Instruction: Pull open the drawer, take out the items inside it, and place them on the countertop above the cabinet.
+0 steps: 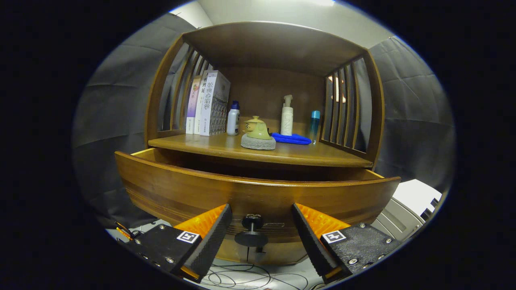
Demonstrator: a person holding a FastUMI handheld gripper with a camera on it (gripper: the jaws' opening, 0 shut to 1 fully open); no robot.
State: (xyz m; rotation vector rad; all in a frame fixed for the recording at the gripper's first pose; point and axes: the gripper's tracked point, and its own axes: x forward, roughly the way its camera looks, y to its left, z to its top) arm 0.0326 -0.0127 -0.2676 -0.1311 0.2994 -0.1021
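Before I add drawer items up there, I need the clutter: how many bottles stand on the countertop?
3: a white bottle beside the books, a pump bottle behind the blue cloth, a teal bottle by the right slats.

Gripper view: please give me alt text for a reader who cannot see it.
The open tool straddles the black knob of a pulled-out wooden drawer, fingers clear of it. On the countertop above stand books, bottles, a yellow teapot and a blue cloth.
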